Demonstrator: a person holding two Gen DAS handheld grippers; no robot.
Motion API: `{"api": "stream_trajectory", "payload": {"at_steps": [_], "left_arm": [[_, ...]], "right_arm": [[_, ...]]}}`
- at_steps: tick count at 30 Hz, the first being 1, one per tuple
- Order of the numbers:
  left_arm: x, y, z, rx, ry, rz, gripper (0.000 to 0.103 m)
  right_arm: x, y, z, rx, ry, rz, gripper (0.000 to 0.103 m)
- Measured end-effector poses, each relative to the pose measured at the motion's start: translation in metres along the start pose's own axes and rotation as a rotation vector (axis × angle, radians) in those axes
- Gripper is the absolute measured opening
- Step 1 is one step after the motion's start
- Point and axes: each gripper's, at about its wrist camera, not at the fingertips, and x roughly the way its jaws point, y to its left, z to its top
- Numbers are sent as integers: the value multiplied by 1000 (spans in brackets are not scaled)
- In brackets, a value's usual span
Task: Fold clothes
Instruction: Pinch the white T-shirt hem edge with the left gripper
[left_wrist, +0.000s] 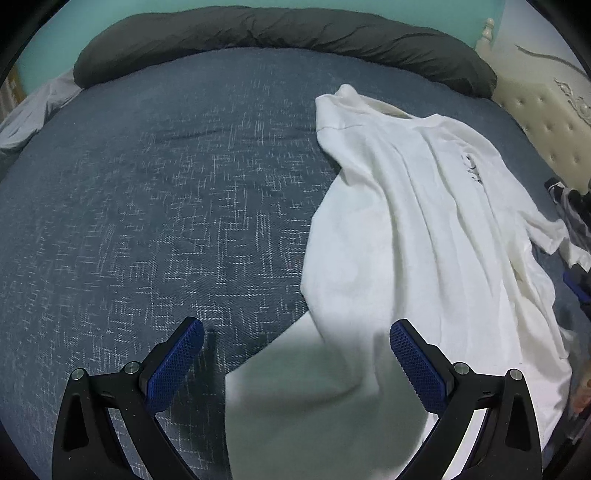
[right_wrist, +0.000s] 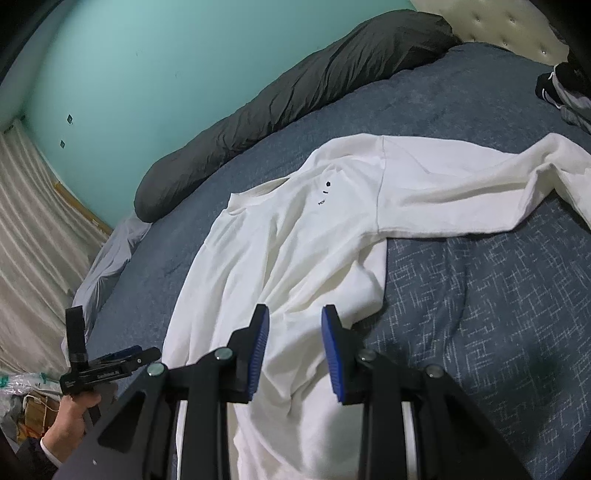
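A white long-sleeved shirt (left_wrist: 424, 221) lies spread and wrinkled on the blue bed cover (left_wrist: 147, 184), with small black print on its chest. My left gripper (left_wrist: 295, 326) is open wide just above the shirt's near hem, which is blurred, and nothing sits between its blue pads. In the right wrist view the shirt (right_wrist: 295, 240) stretches away with one sleeve reaching right. My right gripper (right_wrist: 295, 310) hovers over the shirt's lower body with its jaws narrowly apart and no cloth pinched between them. A hand (right_wrist: 74, 410) holds the left gripper at the lower left.
A long dark pillow (right_wrist: 295, 85) runs along the bed's far edge by the teal wall. A tufted cream headboard (left_wrist: 554, 122) stands at the right. A striped garment (right_wrist: 565, 92) lies near the headboard. A curtain (right_wrist: 37, 221) hangs left of the bed.
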Motion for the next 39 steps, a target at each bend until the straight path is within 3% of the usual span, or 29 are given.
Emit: {"api": "stream_trajectory", "payload": {"at_steps": [7,9,13,16,20,28,39], "left_arm": [[12,-4,5,31,47,-30,102],[15,-6,4,29,59,-48,96],[21,-8,-1,37,78,-60,69],[20,-9,-3,40,78,-61,61],[17,-11,-3,49,73,-63,37],[5,-15,-5,86,50,-48,8],[-26,16,18,74,-13,16,3]], "right_arm": [[3,-1,0,2,5,5,29],[3,-1,0,2,4,4,29],[3,-2,0,6,4,4,29],[4,-5,1,10,3,3,29],[5,-6,1,12,5,3,29],[7,-7,0,17,9,-1,29],[7,-9,0,21,7,0,29]]}}
